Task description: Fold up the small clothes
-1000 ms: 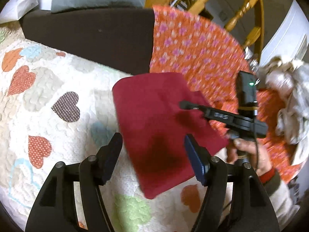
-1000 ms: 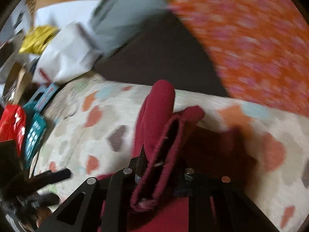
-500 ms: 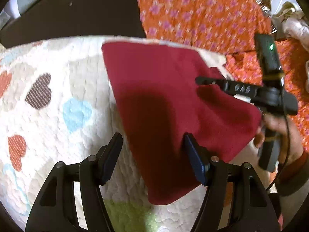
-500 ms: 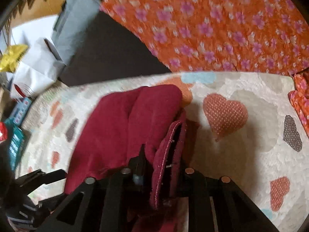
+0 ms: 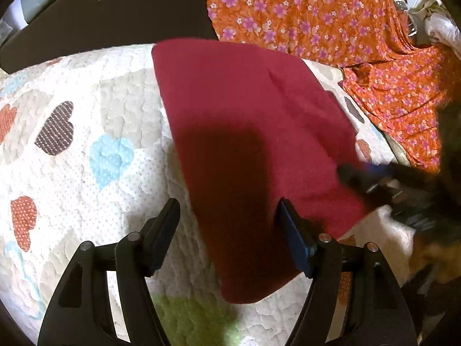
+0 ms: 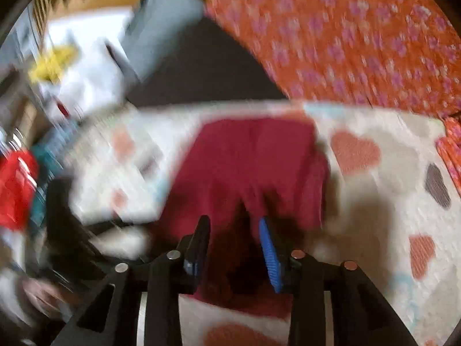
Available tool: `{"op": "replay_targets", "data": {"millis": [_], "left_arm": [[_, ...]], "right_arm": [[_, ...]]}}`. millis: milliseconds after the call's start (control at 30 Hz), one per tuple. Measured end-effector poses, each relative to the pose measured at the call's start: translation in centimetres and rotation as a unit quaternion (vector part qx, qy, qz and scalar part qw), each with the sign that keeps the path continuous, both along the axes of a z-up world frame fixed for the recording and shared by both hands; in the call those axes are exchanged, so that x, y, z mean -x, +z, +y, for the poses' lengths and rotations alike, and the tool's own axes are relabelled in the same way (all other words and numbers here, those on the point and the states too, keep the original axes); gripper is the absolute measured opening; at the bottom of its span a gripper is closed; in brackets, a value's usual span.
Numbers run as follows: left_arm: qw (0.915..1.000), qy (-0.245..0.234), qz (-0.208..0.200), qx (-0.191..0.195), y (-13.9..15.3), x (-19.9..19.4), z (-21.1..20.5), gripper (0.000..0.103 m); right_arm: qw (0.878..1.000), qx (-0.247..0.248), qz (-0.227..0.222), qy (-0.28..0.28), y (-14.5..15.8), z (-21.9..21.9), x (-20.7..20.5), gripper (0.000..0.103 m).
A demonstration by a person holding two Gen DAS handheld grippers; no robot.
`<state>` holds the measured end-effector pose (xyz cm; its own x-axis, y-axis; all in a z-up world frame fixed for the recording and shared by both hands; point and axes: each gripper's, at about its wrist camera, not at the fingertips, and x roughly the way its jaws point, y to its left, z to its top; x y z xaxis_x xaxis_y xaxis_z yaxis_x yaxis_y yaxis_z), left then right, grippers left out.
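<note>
The folded dark-red fleece cloth (image 5: 253, 144) is lying on the heart-patterned quilted bed cover (image 5: 86, 150), just ahead of both grippers. The left gripper (image 5: 227, 216) and right gripper (image 6: 234, 225) jaws are opening, gripping nothing.

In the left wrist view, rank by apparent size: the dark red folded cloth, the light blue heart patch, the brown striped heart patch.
1. Dark red folded cloth, by far the largest.
2. Light blue heart patch.
3. Brown striped heart patch, only slightly smaller than the blue one; fisheye distortion makes that gap unsure.

Bare quilt (image 5: 86, 150) left of red cloth (image 5: 245, 121); orange dress (image 5: 317, 20) crowds right.
</note>
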<state>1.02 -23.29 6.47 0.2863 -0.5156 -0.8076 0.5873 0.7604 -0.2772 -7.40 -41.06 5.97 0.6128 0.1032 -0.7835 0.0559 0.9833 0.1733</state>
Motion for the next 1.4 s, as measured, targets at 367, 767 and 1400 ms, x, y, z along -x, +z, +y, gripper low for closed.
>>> {"op": "replay_targets", "data": {"millis": [367,767,1400], "left_arm": [[0.9941,-0.002,-0.096,-0.051,0.8,2.1,-1.4,0.072],[0.9933,0.000,-0.100,-0.058,0.1,1.4,-2.0,0.076],[0.9944,0.000,-0.094,-0.049,-0.2,1.2,-2.0,0.078]], "right_arm": [[0.994,-0.036,-0.085,-0.059,4.4,-1.4,3.7,0.031],[0.998,-0.018,-0.024,-0.062,-0.4,-2.3,-6.6,0.026],[0.997,-0.019,-0.010,-0.069,-1.7,-1.4,-0.1,0.029]]}}
